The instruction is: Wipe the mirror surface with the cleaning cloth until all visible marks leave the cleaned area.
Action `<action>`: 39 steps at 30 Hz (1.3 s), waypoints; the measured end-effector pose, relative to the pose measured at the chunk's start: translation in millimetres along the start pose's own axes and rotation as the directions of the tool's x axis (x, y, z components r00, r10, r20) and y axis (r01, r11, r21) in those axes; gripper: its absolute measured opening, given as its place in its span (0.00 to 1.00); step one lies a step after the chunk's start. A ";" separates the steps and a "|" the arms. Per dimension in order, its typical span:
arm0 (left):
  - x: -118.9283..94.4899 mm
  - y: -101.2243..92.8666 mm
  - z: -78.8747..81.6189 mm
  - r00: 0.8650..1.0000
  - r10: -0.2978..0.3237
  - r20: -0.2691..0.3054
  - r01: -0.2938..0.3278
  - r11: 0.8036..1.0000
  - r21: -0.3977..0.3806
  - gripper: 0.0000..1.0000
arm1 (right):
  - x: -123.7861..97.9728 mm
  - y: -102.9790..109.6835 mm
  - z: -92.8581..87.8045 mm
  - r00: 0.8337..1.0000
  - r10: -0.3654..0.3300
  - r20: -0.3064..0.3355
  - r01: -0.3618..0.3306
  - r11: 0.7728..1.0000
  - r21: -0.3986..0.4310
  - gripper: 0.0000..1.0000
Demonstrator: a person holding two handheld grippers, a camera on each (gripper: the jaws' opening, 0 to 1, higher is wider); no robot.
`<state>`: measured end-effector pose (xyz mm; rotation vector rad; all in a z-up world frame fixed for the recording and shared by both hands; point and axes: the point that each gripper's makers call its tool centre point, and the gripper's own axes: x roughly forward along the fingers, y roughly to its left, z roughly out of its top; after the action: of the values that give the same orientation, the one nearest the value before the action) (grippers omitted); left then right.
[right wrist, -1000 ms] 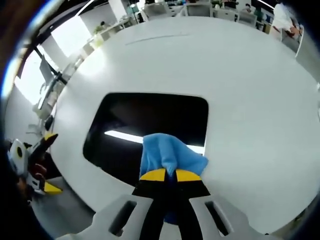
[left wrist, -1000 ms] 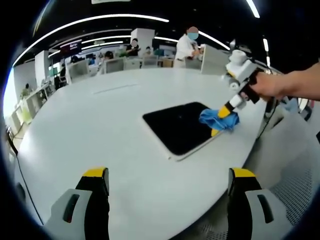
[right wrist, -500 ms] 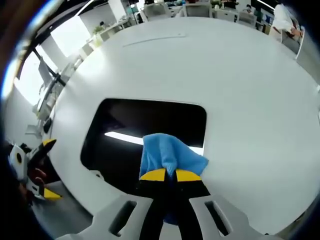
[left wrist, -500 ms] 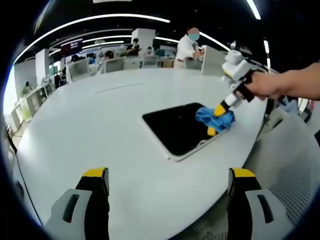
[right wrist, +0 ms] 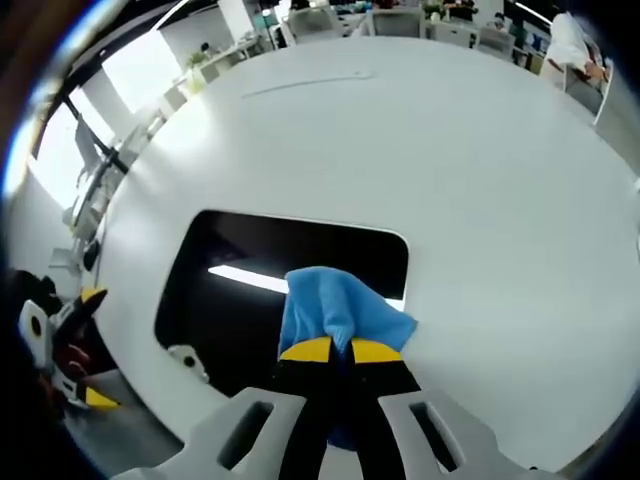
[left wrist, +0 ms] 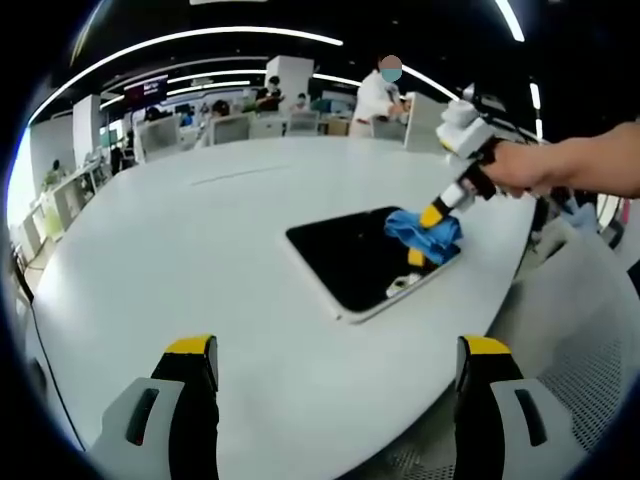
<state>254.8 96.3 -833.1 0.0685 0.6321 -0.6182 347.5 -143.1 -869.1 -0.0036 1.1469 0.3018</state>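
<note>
In the right gripper view, the right gripper (right wrist: 335,350) has its two yellow-tipped fingers (right wrist: 305,349) pressed close together, pinching a bunched blue cleaning cloth (right wrist: 340,310) that billows up just beyond the tips. The cloth rests on the near right part of the mirror (right wrist: 250,300) — a dark, rounded-corner rectangle lying flat on the white table (right wrist: 480,180), its glass reflecting a bright strip of ceiling light just left of the cloth. Left of the fingers, near the mirror's closer edge, a small round reflection sits on the glass. Farther left, past the table edge, the left gripper (right wrist: 70,350) comes into view with its yellow tips apart.

In the left gripper view, the left gripper (left wrist: 338,348) rises from the bottom with its fingers (left wrist: 190,350) spread wide, holding nothing and touching nothing — bare white tabletop (left wrist: 200,230) lies between them. Beyond the fingers and slightly right lies the mirror (left wrist: 350,255), thin pale edge showing along its near side. At its far right corner the cleaning cloth (left wrist: 425,235) sits on the glass, clamped by the right gripper (left wrist: 432,215), which a hand (left wrist: 530,170) holds from the right. Beyond the table stands an office with desks, chairs and people.
</note>
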 end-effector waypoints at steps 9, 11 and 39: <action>0.3 1.3 0.5 1.000 0.004 0.006 -0.004 1.000 -0.004 0.99 | 2.8 -2.3 10.5 1.000 -0.009 0.000 0.009 1.000 -0.010 0.00; 0.0 0.6 0.7 1.000 0.002 0.005 -0.002 1.000 -0.006 0.99 | 4.1 -3.5 12.9 1.000 -0.009 0.001 0.009 1.000 -0.007 0.00; 1.5 -0.9 -0.6 1.000 -0.002 -0.008 0.002 1.000 -0.005 0.99 | 18.1 -20.9 54.4 0.999 -0.001 0.036 0.002 0.999 -0.033 0.00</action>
<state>254.9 94.8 -834.4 0.0662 0.6418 -0.6187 408.0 -150.4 -865.9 -0.0283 1.1060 0.3184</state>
